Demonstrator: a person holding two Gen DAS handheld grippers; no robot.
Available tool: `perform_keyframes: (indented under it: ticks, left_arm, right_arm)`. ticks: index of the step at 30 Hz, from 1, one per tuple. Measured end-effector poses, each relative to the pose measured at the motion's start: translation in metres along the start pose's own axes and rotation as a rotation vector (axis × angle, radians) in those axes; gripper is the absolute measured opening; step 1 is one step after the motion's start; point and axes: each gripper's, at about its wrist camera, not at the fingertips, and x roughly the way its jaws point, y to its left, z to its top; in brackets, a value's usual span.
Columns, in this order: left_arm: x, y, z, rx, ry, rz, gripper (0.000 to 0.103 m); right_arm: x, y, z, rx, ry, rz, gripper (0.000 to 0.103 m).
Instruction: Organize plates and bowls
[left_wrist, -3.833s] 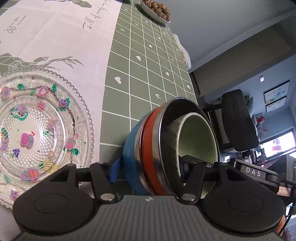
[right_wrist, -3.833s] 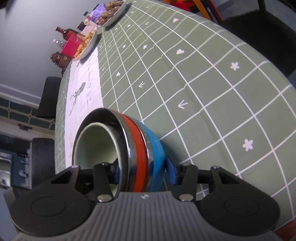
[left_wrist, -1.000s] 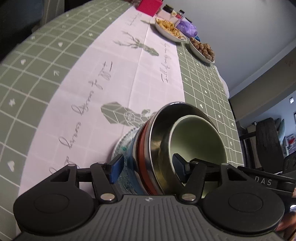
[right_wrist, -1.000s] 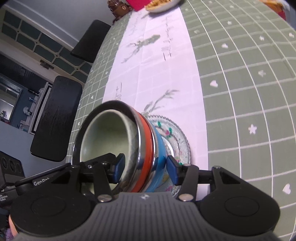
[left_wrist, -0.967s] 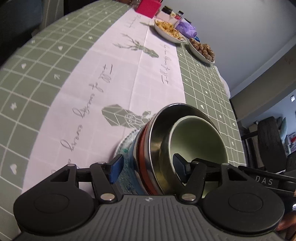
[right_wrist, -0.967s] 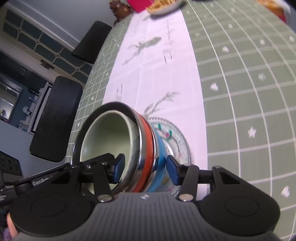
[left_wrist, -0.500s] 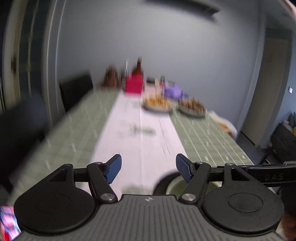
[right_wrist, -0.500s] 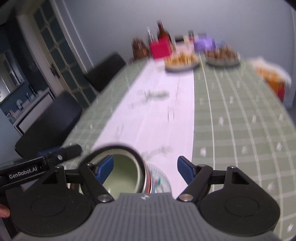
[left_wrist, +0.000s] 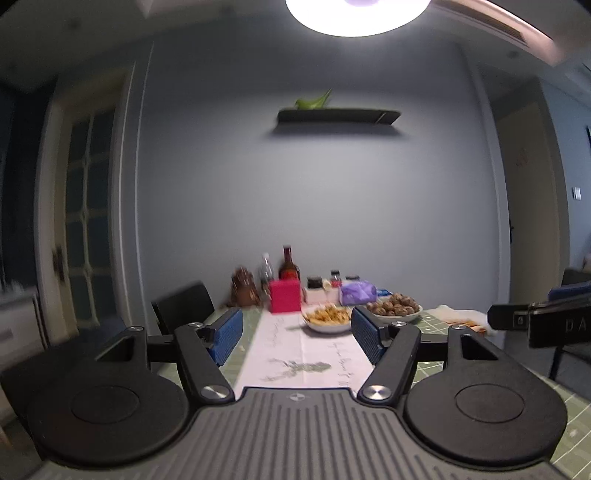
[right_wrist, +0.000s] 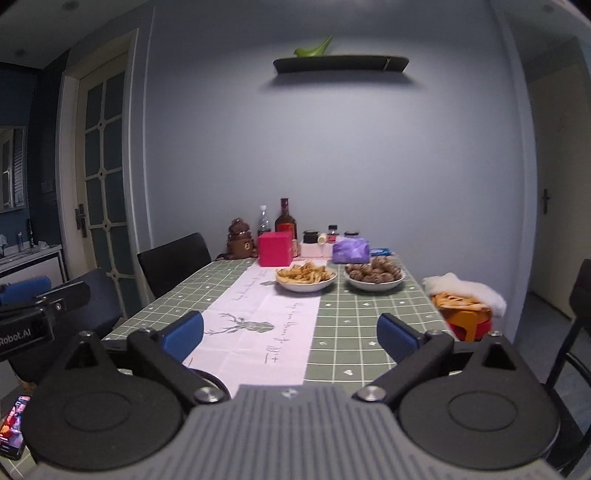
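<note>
The stacked bowls and the glass plate are out of sight in both views; only a thin dark curved rim (right_wrist: 207, 376) shows just behind the right gripper's left finger. My left gripper (left_wrist: 297, 334) is open and empty, raised and looking level along the table. My right gripper (right_wrist: 291, 334) is open and empty, also raised. Each gripper shows at the edge of the other's view: the right one (left_wrist: 543, 321) at the right, the left one (right_wrist: 40, 314) at the left.
The green checked table (right_wrist: 354, 325) with a white runner (right_wrist: 266, 332) stretches ahead. At its far end stand a bowl of fries (right_wrist: 306, 276), a bowl of brown snacks (right_wrist: 373, 276), a pink box (right_wrist: 274, 248), bottles and jars. Black chairs (right_wrist: 171, 264) stand at the left, a phone (right_wrist: 13, 426) lies at the bottom left.
Both grippers have let go of the bowl stack above the glass plate, opened, and lifted up and back. The views now look level down the table, with the bowls out of sight.
</note>
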Motion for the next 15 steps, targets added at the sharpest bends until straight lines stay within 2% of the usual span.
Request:
perform_keyframes:
  ticks: [2,4,11,15]
  left_arm:
    - [-0.014,-0.010,-0.006,0.047,-0.035,0.000,0.086]
    - [-0.023,-0.016,-0.015,0.038,-0.019,0.001,0.093]
    - [-0.032,-0.026,-0.037,-0.041,0.226,-0.027,0.094]
    - [-0.039,-0.032,-0.046,-0.023,0.286,-0.007,0.094]
  right_arm:
    - [-0.019,0.000,-0.011,-0.002,-0.028,-0.009,0.098]
    - [-0.035,0.001,-0.025,-0.007,-0.029,-0.020,0.098]
    - [-0.061,-0.003,-0.061,0.011,0.028,-0.072,0.099]
    - [-0.070,-0.008,-0.072,0.065,0.070,-0.090,0.099]
